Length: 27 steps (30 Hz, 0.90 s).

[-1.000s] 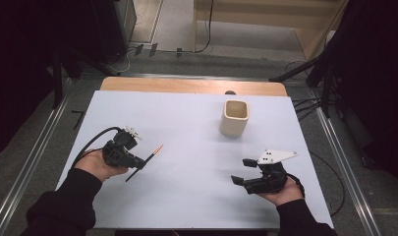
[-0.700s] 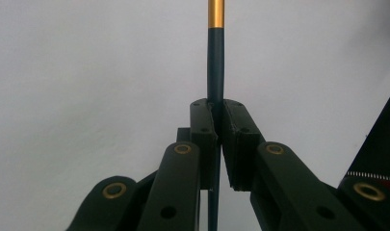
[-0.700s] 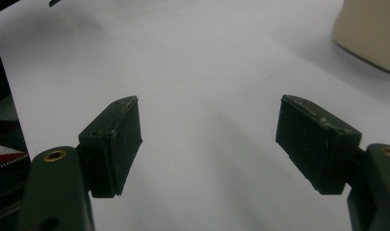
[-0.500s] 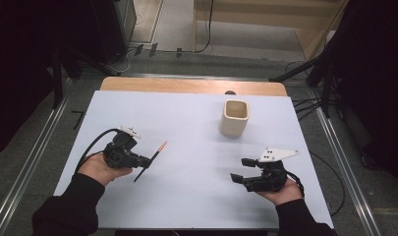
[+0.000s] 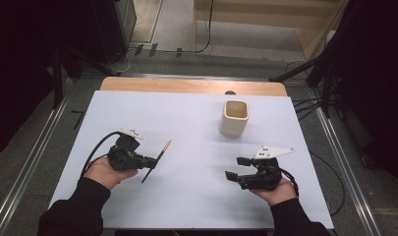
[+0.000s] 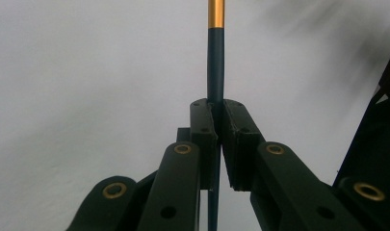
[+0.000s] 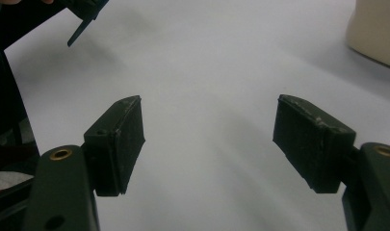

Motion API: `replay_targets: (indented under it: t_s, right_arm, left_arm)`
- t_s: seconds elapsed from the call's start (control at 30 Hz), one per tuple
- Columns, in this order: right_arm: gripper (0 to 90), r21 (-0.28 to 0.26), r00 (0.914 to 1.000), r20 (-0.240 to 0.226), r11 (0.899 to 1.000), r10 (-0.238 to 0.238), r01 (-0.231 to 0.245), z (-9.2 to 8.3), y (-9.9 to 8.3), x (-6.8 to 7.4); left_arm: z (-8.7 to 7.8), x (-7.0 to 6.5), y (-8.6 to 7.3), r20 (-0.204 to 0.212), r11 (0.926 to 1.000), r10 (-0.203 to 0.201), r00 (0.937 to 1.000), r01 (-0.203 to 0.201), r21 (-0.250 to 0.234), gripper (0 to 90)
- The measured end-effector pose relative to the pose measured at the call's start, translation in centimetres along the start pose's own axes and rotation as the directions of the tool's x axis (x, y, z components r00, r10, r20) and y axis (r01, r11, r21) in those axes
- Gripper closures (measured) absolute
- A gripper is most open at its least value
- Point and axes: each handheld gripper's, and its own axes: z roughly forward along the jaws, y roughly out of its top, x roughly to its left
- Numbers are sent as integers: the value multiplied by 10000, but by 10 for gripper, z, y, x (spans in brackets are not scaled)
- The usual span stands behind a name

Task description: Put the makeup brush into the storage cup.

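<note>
My left gripper [image 5: 150, 161] hovers over the left side of the white table [image 5: 196, 113], shut on a thin dark pencil [image 5: 163, 150] with an orange tip. In the left gripper view the pencil [image 6: 215, 62] runs straight up between the closed pads, just past the left gripper [image 6: 215, 108], and shows a gold band near its top. At the front right my right gripper [image 5: 234, 167] points left and is open. Its jaws have just been closing a little, with nothing between them. The right gripper view has the right gripper [image 7: 212, 130] wide apart over bare table.
A beige square cup [image 5: 234, 118] stands upright at the back right of the table, and its side shows as the cup [image 7: 375, 29] in the right gripper view. A wooden strip [image 5: 186, 86] borders the far edge. Metal rails flank the table.
The left gripper and its pencil have edged slightly to the right. The right hand has stayed in place.
</note>
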Motion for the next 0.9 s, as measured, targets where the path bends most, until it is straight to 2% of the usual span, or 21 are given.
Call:
replay_targets:
  t_s: [0.17,0.43,0.6,0.73,0.9]
  right_arm:
    - [281,-71,9999,-6,9999,101,-101,4,2,2]
    - [298,-193,9979,15,9978,642,-642,8,6,6]
    - [310,-263,9963,67,9960,861,-859,10,8,8]
    - [312,-294,9947,50,9943,1025,-1023,12,10,9]
    - [315,-392,9932,-55,9924,1163,-1164,14,13,11]
  left_arm:
    - [3,-3,-2,164,9997,-151,9998,154,-191,845]
    - [7,-8,-4,371,9983,-268,9990,287,-499,845]
    - [8,-8,-6,630,9957,-446,9970,495,-784,845]
    - [9,-9,-7,1026,9921,-629,9927,733,-1014,845]
    - [13,-12,-7,1003,9903,-671,9927,785,-1143,845]
